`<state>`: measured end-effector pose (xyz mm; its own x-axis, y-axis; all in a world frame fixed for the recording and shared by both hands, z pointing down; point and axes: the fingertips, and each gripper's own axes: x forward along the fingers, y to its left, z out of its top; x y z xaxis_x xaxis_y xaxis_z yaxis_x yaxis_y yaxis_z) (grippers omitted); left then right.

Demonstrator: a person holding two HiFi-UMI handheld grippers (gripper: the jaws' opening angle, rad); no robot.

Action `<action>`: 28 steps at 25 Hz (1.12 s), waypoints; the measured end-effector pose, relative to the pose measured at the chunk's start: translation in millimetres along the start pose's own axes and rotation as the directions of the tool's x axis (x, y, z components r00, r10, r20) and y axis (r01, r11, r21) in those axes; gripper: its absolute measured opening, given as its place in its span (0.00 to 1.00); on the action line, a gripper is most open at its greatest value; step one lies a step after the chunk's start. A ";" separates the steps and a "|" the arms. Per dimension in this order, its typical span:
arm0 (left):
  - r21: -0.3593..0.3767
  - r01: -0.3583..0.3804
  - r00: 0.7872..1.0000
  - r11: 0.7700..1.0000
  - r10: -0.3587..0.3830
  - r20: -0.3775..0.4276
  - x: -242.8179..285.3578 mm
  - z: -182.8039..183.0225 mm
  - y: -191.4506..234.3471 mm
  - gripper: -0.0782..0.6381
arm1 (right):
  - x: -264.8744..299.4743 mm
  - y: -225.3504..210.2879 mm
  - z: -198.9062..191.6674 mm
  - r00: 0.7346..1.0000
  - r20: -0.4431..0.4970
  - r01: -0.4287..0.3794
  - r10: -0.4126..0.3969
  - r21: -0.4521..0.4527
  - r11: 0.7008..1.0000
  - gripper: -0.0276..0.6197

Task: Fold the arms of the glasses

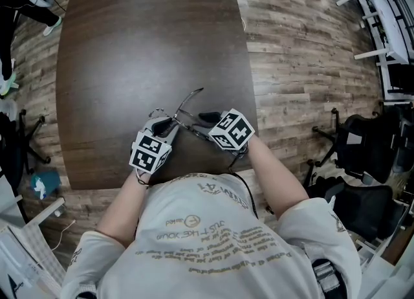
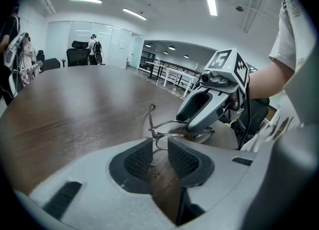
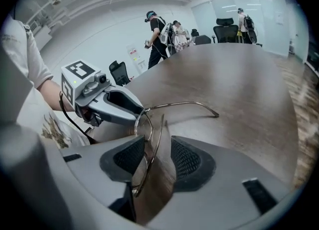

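Thin metal-framed glasses (image 1: 184, 115) sit near the front edge of the dark wooden table (image 1: 142, 32). My left gripper (image 1: 167, 123) is shut on the frame by one lens; in the left gripper view the rim (image 2: 167, 133) runs in between its pads (image 2: 139, 159). One arm (image 3: 189, 104) sticks straight out over the table, its tip resting on the wood. The other arm (image 3: 152, 149) lies along the lenses and passes loosely between the jaws of my right gripper (image 3: 158, 154), which stands open, its pads clear of the wire. The two grippers face each other closely.
The table's curved edge is just in front of the person's body. Black office chairs (image 1: 362, 149) stand on the wood floor at the right, white racks (image 1: 381, 19) beyond them. People (image 3: 157, 30) and chairs are at the table's far end.
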<state>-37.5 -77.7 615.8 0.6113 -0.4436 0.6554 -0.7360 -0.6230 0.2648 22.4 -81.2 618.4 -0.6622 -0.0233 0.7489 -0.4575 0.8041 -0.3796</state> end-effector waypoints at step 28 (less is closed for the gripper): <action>0.008 -0.004 1.000 1.000 0.004 -0.004 -3.1 -0.9 -1.0 0.25 | 2.8 -70.2 52.0 0.967 -0.140 0.085 -0.212 -0.606 0.791 0.29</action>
<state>-38.9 -75.1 614.2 0.6076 -0.4435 0.6589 -0.7359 -0.6264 0.2570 21.8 -168.6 619.0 -0.4607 -0.1097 0.8808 -0.0587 0.9939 0.0931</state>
